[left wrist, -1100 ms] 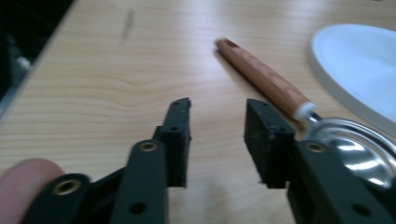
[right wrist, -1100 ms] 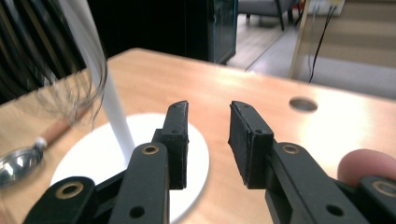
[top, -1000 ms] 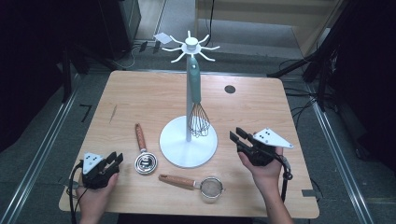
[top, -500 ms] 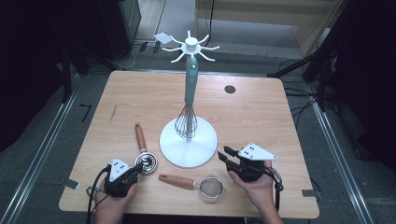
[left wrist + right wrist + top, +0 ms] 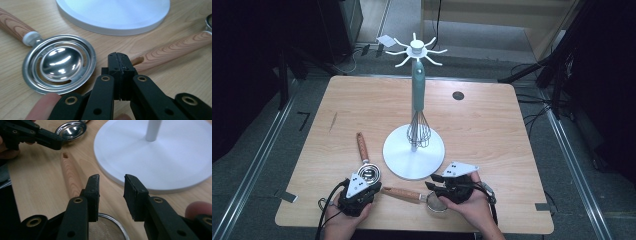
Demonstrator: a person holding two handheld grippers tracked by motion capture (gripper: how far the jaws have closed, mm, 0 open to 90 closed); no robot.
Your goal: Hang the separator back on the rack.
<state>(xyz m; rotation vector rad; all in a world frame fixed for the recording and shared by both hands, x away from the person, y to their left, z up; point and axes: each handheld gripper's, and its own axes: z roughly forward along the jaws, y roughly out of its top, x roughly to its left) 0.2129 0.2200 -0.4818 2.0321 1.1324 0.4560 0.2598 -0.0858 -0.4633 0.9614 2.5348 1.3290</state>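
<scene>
**2 claws low over wooden-handled utensils beside a white stand**

A pale wooden table (image 5: 492, 125) carries a round, smooth white stand base (image 5: 413, 156) with a teal post topped by white hooks. A wire whisk (image 5: 418, 131) hangs against the post.

The left claw (image 5: 362, 187) sits at the near left, held in the person's hand. Its 2 black jaws are pressed together with nothing between them. Just beside it lies an egg separator (image 5: 368, 172): a shiny, slotted steel cup on a grained wooden handle that points away from the person.

The right claw (image 5: 439, 189) hovers at the near right with its jaws spread, directly above a small mesh strainer (image 5: 436, 202). The strainer's wooden handle runs left toward the left claw.

The left claw's own view shows the shut jaw tips (image 5: 119, 65) close up, the separator's concentric steel rings (image 5: 59, 66), and the strainer's handle (image 5: 172, 51) lying just beyond the tips.

The right claw's view shows ribbed black pads (image 5: 111, 195) standing apart, fine mesh (image 5: 107, 228) below them, a hanging hole at the handle's end (image 5: 65, 155), and the other claw (image 5: 37, 135) farther off.
</scene>
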